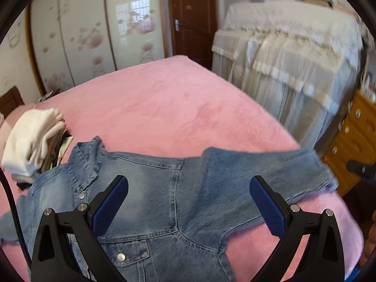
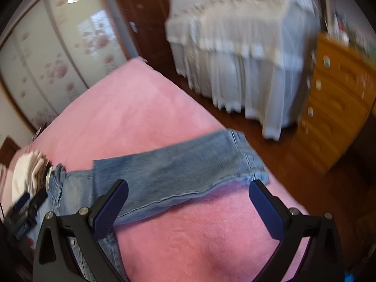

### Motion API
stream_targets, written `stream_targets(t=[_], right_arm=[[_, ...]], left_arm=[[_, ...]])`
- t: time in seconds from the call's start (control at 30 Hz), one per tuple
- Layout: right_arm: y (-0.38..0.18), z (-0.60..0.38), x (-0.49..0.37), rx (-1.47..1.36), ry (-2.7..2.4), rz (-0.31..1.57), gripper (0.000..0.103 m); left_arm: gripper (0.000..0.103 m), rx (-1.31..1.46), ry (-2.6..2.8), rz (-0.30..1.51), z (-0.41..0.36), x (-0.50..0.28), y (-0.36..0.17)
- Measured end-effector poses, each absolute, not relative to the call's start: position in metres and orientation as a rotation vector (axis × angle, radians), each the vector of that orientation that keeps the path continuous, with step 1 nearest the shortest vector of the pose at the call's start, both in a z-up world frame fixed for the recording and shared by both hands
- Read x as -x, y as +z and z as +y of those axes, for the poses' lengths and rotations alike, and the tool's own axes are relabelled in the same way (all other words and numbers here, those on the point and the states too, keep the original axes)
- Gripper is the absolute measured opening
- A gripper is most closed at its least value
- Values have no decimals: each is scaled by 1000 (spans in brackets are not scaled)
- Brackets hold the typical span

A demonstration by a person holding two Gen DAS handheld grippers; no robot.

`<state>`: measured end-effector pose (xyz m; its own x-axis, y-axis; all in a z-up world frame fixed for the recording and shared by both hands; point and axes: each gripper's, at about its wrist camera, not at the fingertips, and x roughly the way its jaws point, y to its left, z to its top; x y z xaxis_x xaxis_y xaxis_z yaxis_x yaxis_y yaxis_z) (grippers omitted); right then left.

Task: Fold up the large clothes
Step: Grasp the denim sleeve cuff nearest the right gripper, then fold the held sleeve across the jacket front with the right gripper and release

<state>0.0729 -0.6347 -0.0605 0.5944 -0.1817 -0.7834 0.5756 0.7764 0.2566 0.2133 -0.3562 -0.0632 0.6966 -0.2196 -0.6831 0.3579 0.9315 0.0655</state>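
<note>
The denim jacket (image 1: 164, 199) lies flat on the pink bed (image 1: 164, 108), one sleeve (image 2: 188, 164) reaching the bed's right edge. The left gripper (image 1: 188, 202) and right gripper (image 2: 188, 202) are both wide open, holding nothing. That sleeve could slide off the edge if pulled carelessly.

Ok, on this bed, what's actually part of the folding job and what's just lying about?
Job:
- denim jacket, spread on the pink bed cover, one sleeve stretched sideways
- left gripper, open above the jacket
- right gripper, open near the sleeve

Lying about:
- stack of folded clothes beside the collar
- lace-covered furniture
- wooden drawers
- wardrobe
</note>
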Motion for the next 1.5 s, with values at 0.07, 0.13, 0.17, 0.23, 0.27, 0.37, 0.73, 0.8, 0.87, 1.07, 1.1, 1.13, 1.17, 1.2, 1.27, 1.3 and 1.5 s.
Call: stream_targets(t=[0.07, 0.13, 0.17, 0.23, 0.27, 0.37, 0.73, 0.8, 0.87, 1.07, 1.1, 1.13, 1.17, 1.2, 1.27, 1.3, 1.5], right_arm=[[-83, -651, -80, -596, -480, 859, 103], [-101, -663, -86, -636, -503, 887, 98], [-111, -667, -89, -661, -512, 904, 94], [-134, -678, -96, -735, -499, 941, 83], [-143, -682, -99, -766, -503, 957, 80], [-168, -689, -106, -835, -521, 986, 74], [-173, -688, -122, -749, -549, 972, 10], [-160, -682, -123, -688, -555, 939, 6], [-137, -666, -122, -598, -546, 873, 5], [-50, -581, -131, -326, -376, 676, 3], [-36, -560, -133, -288, -328, 646, 3], [-23, -537, -137, -244, -275, 620, 3], [-15, -519, -139, -213, -234, 605, 3], [-7, -495, -145, -174, -179, 595, 3], [-2, -449, -156, -99, -89, 591, 3], [-4, -429, -161, -59, -62, 595, 3], [-83, -331, -198, 108, 50, 785, 5]], left_arm=[[102, -247, -333, 760, -371, -218, -80], [102, -266, -363, 810, -382, -223, -98], [102, -269, -369, 831, -387, -227, -106], [102, -263, -367, 865, -392, -233, -118], [100, -254, -369, 878, -393, -236, -124], [85, -233, -381, 927, -396, -246, -138], [54, -154, -416, 1054, -392, -263, -163], [32, -160, -433, 1071, -392, -262, -162], [24, -146, -438, 1074, -385, -259, -156], [24, -122, -395, 1001, -327, -250, -124], [24, -120, -380, 994, -315, -251, -120], [24, -111, -364, 986, -300, -251, -115], [24, -93, -351, 978, -283, -253, -110], [24, -81, -340, 974, -268, -254, -107], [24, -57, -305, 962, -236, -257, -101], [24, -51, -285, 955, -221, -258, -100], [25, 6, -200, 992, -141, -263, -116]])
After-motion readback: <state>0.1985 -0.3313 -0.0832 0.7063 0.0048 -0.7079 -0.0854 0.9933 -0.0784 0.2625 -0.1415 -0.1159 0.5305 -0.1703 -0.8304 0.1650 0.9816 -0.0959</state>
